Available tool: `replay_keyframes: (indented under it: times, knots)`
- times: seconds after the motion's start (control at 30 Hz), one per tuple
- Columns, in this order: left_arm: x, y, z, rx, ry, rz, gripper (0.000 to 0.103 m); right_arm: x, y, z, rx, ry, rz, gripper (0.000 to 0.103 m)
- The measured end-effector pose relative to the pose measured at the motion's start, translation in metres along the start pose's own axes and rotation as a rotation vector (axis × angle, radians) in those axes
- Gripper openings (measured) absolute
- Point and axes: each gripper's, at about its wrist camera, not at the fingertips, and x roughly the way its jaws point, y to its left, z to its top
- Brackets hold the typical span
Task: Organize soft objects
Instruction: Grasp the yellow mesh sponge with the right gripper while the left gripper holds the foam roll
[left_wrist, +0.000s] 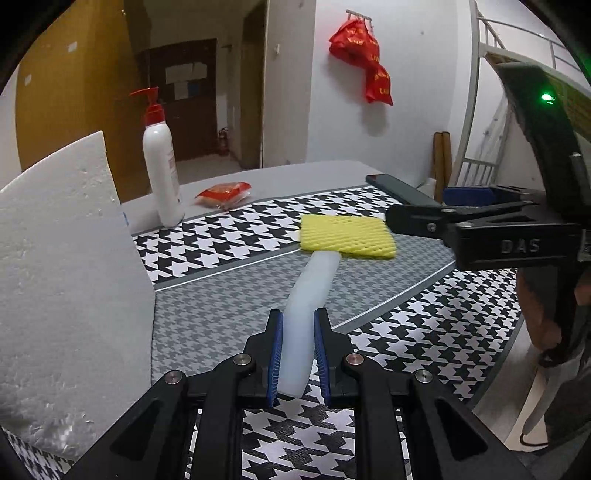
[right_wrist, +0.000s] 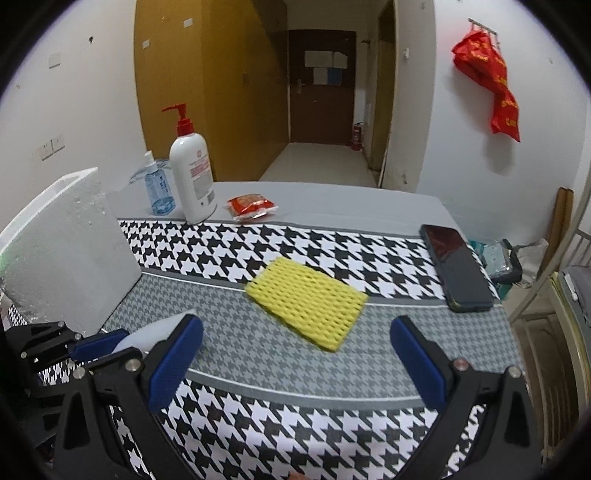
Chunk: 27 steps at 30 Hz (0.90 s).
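on the houndstooth tablecloth (right_wrist: 295, 413) the left gripper (left_wrist: 298, 360) pinches a pale foam strip (left_wrist: 308, 306) between its blue pads, the strip's far end reaching to the yellow foam net (right_wrist: 308, 308) lying flat mid-table; the right gripper (right_wrist: 295, 354) hangs spread wide, nothing in it, just short of that net; the risk i see: the strip is limp and could sag, drag the net askew or slip out; the wide jaws may only press the thin net flat, or swing into the phone (right_wrist: 456, 267) nearby; the white foam box (right_wrist: 66, 254) stands at the left; readable writing: "das" on the right gripper's body; the pump bottle (right_wrist: 192, 173) label is too small to read
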Motion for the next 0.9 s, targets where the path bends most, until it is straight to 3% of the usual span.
replay_keyframes:
  times: [0.43, 0.63, 0.9]
  knots:
    - [-0.005, 0.005, -0.001, -0.016, -0.009, 0.009, 0.018, 0.048, -0.006, 0.009, 0.001, 0.129, 0.029, 0.102]
    - [-0.005, 0.003, 0.0, -0.008, -0.009, 0.0, 0.018, 0.072, -0.012, 0.004, 0.006, 0.207, 0.034, 0.086]
    - [-0.004, 0.003, 0.0, -0.003, -0.006, -0.005, 0.018, 0.089, -0.02, -0.001, 0.044, 0.258, 0.017, 0.084]
